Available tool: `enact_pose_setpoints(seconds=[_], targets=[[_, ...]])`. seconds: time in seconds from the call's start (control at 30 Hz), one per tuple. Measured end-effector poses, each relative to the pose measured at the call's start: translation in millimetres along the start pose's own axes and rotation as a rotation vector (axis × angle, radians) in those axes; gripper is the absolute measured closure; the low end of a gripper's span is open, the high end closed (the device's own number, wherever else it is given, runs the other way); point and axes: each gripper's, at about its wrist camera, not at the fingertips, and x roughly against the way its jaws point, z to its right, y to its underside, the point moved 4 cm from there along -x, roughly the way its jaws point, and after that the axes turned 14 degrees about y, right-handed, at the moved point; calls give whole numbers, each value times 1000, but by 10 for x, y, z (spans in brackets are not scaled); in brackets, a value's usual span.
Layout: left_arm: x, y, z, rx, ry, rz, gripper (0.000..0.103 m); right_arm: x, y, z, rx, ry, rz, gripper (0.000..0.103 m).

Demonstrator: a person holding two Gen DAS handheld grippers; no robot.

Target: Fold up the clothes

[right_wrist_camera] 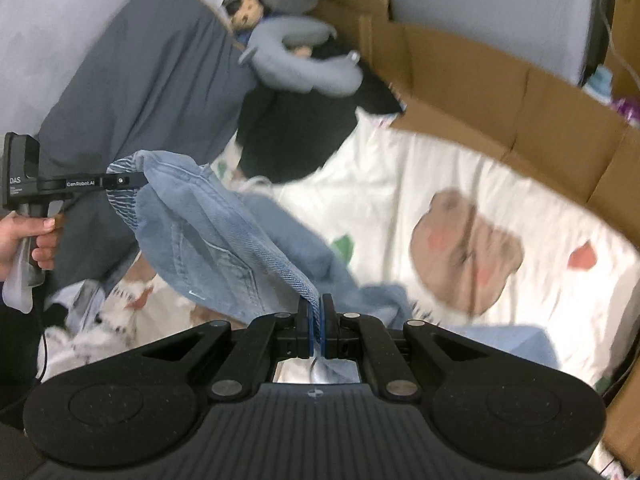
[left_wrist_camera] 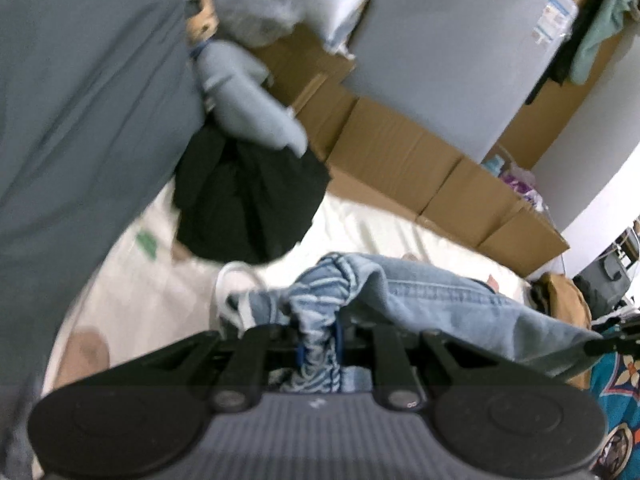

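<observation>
While both views are blurred by motion, the grip of each tool is plain enough. Left tool (left_wrist_camera: 318,344): clenched on a bunched, striped edge of the jeans (left_wrist_camera: 432,292), fabric pinched between the blue pads. Right tool (right_wrist_camera: 316,322): clenched on another edge of the jeans (right_wrist_camera: 208,224), denim squeezed flat between its pads.

In the right wrist view the jeans are seen stretched from the right tool, at 6 o'clock, up to the left tool (right_wrist_camera: 138,181) at 9 o'clock, lifted off the bed sheet (right_wrist_camera: 400,184). A hand (right_wrist_camera: 24,240) is seen on the left tool's grip at the 9 o'clock edge. A trouser leg trails onto the sheet below.

Bed sheet noted as white, printed with a brown bear face (right_wrist_camera: 468,248) at 3 o'clock. A black garment (left_wrist_camera: 248,200) lies on the sheet just past the jeans, near centre in the left wrist view; a grey neck pillow (right_wrist_camera: 304,60) sits above it at 12 o'clock. A dark grey cloth (right_wrist_camera: 132,80) fills 10 o'clock. Cardboard boxes (left_wrist_camera: 400,152) are lined along the far side of the bed, 1 to 3 o'clock.
</observation>
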Motion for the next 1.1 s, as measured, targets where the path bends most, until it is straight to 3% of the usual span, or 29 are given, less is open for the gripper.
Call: enact_pose_setpoints(seconds=[0.27,0.4,0.6,0.77,0.9,0.97,1.03,1.1], targets=[[233,705,-287,138,-93,-79,74,-211,642,-277,-5,-38,-102,102],[382,1059,-443,221,-172,-137,76,-346,986,-362,-10,-62,-168,99],[848,1204,-455,323,-210,-93,76,-351,1336,-369,-22,-77,-219,96],[1147,1198,-310,343,-233,-51,74,-145,1331,-180,-39,-76,-173,95],[1337,1141,-136,341,-241,-14,67,107,1196,-10,-49,-56,-104,94],[1416,1114,-32,333,-242,-8,65,248,1106,71,-60,-52,-63,74],[1471,1092,61,322,-245,-7,62,400,1016,152,-67,-42,-11,61],[1512,1071,148,311,-249,-8,57,520,945,209,-67,-44,28,60]])
